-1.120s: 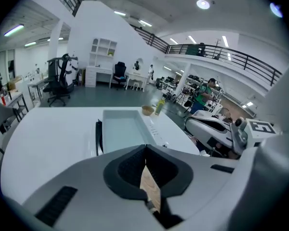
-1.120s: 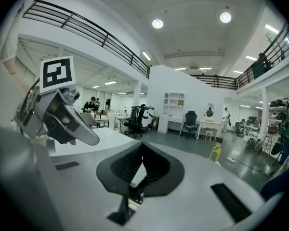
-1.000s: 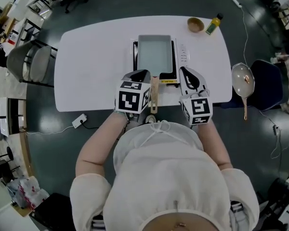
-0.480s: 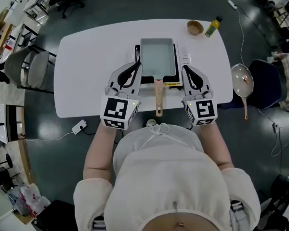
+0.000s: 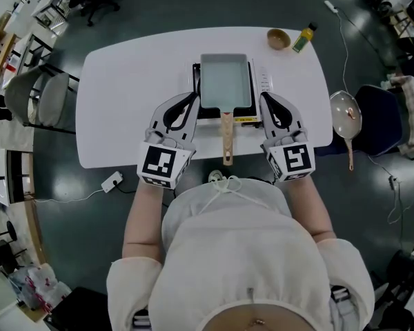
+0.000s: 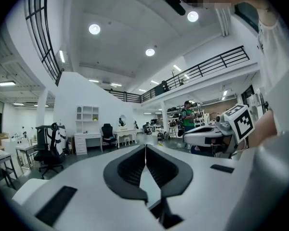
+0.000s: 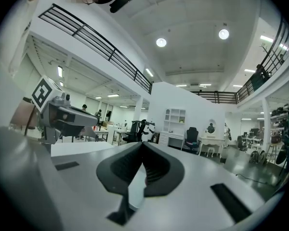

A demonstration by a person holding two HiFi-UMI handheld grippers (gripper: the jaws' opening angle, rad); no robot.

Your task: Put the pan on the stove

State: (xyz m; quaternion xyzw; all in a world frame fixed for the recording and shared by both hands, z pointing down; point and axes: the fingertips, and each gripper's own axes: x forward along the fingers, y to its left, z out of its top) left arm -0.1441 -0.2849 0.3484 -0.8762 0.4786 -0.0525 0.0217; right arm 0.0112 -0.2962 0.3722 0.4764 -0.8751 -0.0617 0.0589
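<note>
A rectangular grey pan [image 5: 225, 81] sits on the black portable stove [image 5: 244, 115] in the middle of the white table [image 5: 131, 95]. Its wooden handle [image 5: 226, 141] sticks out toward me over the table's near edge. My left gripper [image 5: 192, 97] hovers just left of the pan, shut and empty. My right gripper [image 5: 263, 96] hovers just right of the stove, also shut with nothing in it. In the left gripper view the closed jaws [image 6: 145, 148] point level across the room. The right gripper view shows its own closed jaws [image 7: 143, 143] the same way.
A small brown bowl [image 5: 279, 38] and a yellow bottle [image 5: 305, 35] stand at the table's far right corner. A round pan [image 5: 348, 114] lies on a stool to the right. A grey chair [image 5: 38, 98] stands left of the table, and a power strip [image 5: 112, 181] lies on the floor.
My left gripper has come off the pan's handle, swung out to the left and risen. The right gripper has lifted a little. The pan stays on the stove.
</note>
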